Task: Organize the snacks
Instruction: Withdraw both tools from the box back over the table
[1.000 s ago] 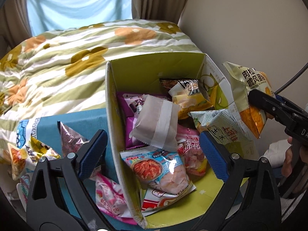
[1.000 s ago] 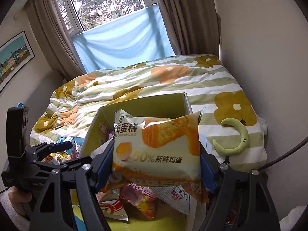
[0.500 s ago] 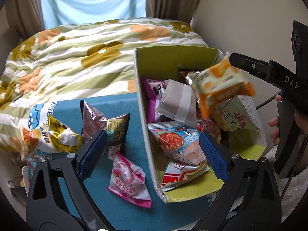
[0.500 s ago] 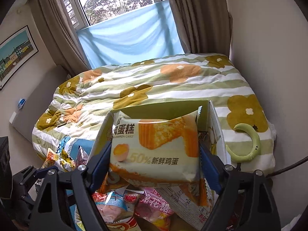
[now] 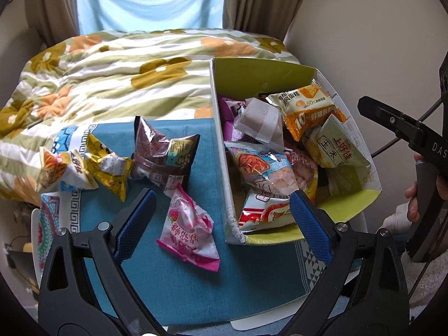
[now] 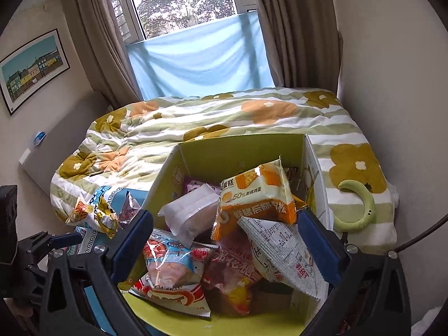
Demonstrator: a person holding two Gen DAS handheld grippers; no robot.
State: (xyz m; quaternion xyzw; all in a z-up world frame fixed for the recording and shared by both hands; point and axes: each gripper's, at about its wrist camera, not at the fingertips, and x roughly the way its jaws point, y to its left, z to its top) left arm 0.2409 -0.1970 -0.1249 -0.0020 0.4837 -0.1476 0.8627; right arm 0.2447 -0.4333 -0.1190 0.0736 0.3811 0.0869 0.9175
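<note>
A green-lined cardboard box (image 5: 260,75) (image 6: 240,148) holds several snack packets. The orange cake packet (image 5: 308,110) (image 6: 256,198) lies on top of them at the back. My right gripper (image 6: 224,240) is open and empty above the box's near end. My left gripper (image 5: 221,218) is open and empty, low over the teal cloth (image 5: 196,280), with its jaws on either side of the box's near left corner. On the cloth lie a pink packet (image 5: 189,224), a dark brown packet (image 5: 162,154), a yellow packet (image 5: 107,165) and a white-orange packet (image 5: 63,170).
A flowered quilt (image 5: 112,81) covers the bed behind the cloth and box. A green crescent-shaped object (image 6: 361,210) lies on the quilt right of the box. A beige wall (image 5: 364,42) stands close on the right. Curtains and a window are at the back.
My right gripper opened and let the orange cake packet fall into the box, then drew back. My left gripper moved back and left, bringing the loose packets on the cloth into view.
</note>
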